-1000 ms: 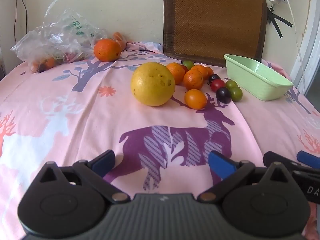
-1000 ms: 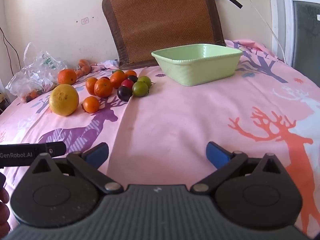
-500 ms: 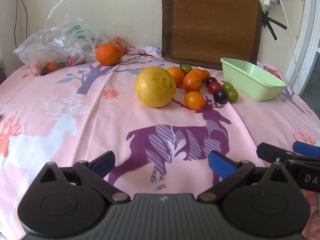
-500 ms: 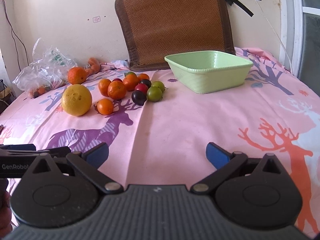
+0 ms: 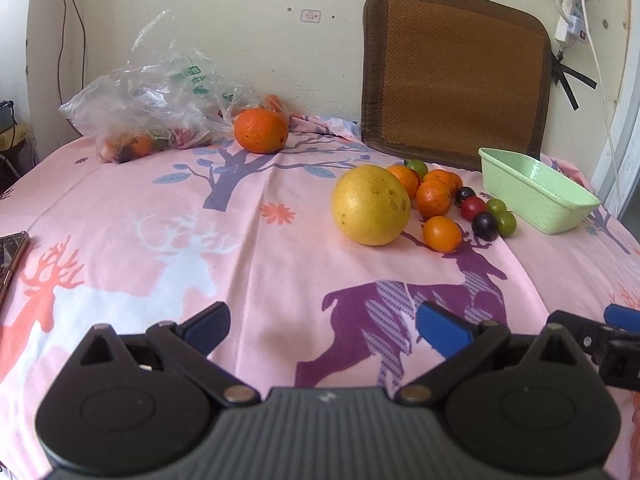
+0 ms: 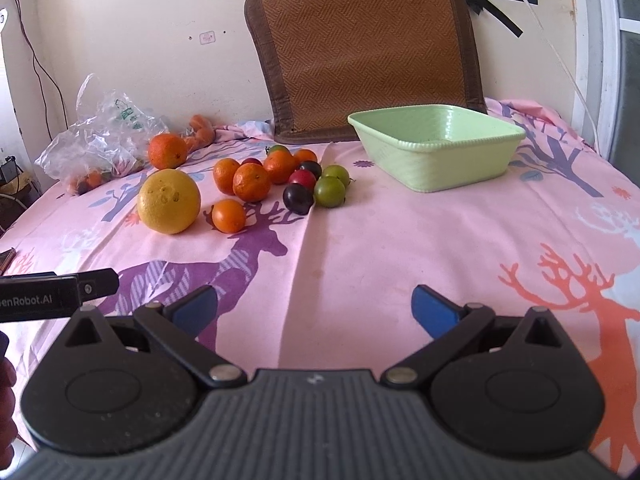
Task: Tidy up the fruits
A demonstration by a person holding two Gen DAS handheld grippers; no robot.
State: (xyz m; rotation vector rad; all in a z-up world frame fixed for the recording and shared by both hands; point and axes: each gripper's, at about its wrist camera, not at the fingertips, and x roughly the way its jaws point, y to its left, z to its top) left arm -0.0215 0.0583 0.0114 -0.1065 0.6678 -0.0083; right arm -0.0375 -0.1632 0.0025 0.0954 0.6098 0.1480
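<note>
One green tray (image 6: pixel 436 148) sits beside the fruit cluster (image 6: pixel 280 178), holding nothing.

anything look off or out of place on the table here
One large orange sits apart from the fruit cluster, back by the plastic bag. The green dish holds no fruit; nothing looks spilled or damaged.

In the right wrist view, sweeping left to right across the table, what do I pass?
Plastic bag → big yellow citrus → small lone orange → dark plum → green bowl.
</note>
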